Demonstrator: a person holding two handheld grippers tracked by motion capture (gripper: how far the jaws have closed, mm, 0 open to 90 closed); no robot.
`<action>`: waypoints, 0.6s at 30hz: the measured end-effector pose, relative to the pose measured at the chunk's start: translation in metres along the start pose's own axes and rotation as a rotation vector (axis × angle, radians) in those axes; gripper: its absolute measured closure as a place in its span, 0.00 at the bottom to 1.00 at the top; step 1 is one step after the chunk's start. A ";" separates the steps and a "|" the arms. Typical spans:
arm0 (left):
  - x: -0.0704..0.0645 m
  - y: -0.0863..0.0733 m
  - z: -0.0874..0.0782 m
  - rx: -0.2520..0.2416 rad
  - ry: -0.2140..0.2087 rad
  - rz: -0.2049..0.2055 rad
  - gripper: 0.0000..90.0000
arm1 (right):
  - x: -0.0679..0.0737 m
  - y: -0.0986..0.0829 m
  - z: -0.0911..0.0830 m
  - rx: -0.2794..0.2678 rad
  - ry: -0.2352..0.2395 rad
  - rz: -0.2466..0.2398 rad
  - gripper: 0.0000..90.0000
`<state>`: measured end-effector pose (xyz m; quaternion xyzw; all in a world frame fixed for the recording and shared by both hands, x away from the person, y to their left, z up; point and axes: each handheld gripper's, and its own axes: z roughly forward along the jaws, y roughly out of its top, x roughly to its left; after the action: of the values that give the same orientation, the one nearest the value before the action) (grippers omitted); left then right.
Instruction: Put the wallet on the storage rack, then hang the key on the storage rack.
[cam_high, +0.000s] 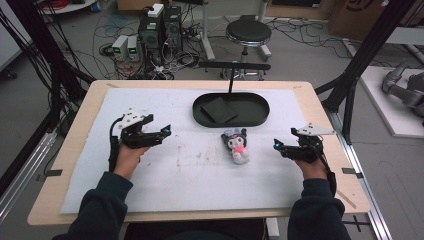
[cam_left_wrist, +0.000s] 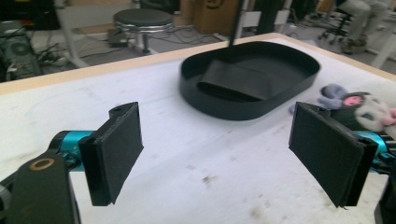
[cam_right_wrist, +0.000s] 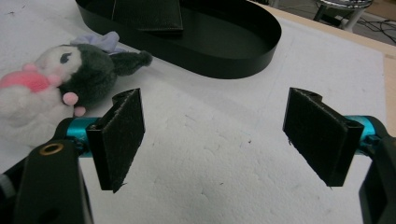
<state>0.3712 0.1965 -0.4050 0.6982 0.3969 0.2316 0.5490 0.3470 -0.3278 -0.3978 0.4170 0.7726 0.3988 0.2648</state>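
Jaws of your left tool (cam_high: 166, 131) and right tool (cam_high: 276, 145) stand apart, empty. Between them, nearer the right, lies the plush toy (cam_high: 237, 145), its face blurred; no readable writing.

A wooden table (cam_high: 65, 165) topped with a white mat (cam_high: 150, 175) stands on grey floor (cam_high: 310, 55). At twelve o'clock sits a round stool (cam_high: 248, 33); at eleven, computer towers (cam_high: 161, 27) amid tangled cables (cam_high: 107, 50).
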 end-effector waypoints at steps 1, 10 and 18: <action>0.004 -0.002 -0.003 -0.003 0.001 -0.008 0.19 | 0.000 0.000 0.001 0.004 0.002 -0.003 0.23; 0.019 -0.017 -0.026 -0.007 0.052 -0.016 0.19 | 0.004 0.000 0.006 0.016 0.016 -0.007 0.23; 0.024 -0.020 -0.031 -0.006 0.052 -0.079 0.19 | 0.006 -0.002 0.004 0.021 0.022 0.017 0.23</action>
<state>0.3555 0.2356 -0.4176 0.6742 0.4375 0.2290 0.5492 0.3460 -0.3222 -0.4019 0.4218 0.7761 0.3975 0.2487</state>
